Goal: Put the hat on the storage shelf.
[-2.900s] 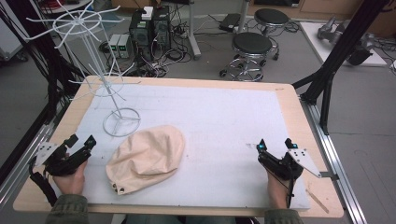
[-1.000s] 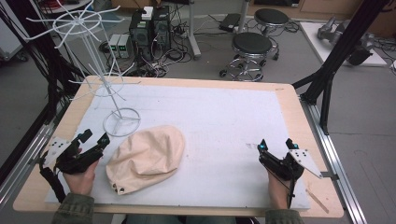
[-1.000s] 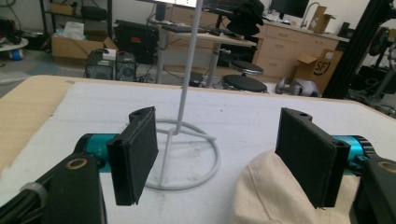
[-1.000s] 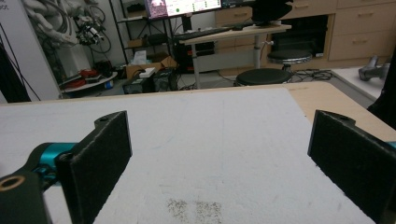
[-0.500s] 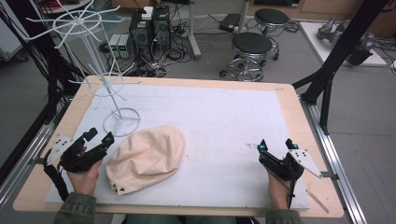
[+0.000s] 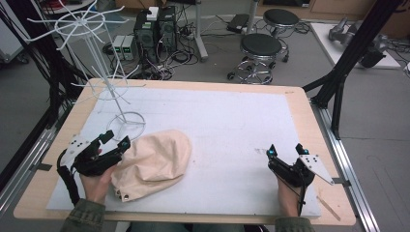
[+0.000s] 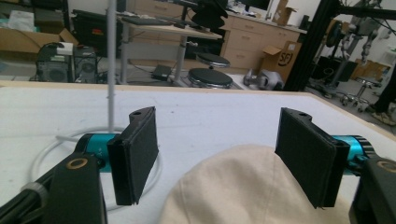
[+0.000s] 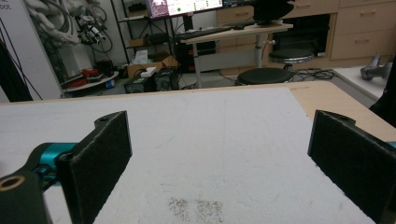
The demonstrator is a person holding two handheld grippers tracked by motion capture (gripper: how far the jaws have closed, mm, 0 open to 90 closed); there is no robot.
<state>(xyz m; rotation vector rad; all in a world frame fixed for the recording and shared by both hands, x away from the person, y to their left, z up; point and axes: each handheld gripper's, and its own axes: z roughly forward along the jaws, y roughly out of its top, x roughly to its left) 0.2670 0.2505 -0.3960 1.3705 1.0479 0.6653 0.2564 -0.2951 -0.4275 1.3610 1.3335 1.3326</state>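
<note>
A beige fabric cap [image 6: 154, 162] lies crown up on the white mat [image 6: 227, 121], near the front left. My left gripper [image 6: 116, 138] is at the cap's left edge, open, with its jaw tips just over the fabric. In the left gripper view the cap [image 7: 247, 191] bulges up between the two wide-apart pads [image 7: 135, 154] of the left gripper [image 7: 222, 158], and neither pad presses on it. My right gripper [image 6: 285, 150] rests near the front right, open with nothing in it. The right gripper [image 8: 219, 163] looks out over bare mat.
A white wire hanger stand [image 6: 104, 72] rises from a ring base [image 6: 126, 124] just behind the cap; its pole [image 7: 111, 65] stands beyond my left jaw. The wooden table edge [image 6: 309, 116] borders the mat. Stools, computers and cables sit on the floor beyond.
My left gripper has moved right and slightly up from the table's left edge to the cap's rim, jaws still wide. The right gripper and the cap have stayed put.
</note>
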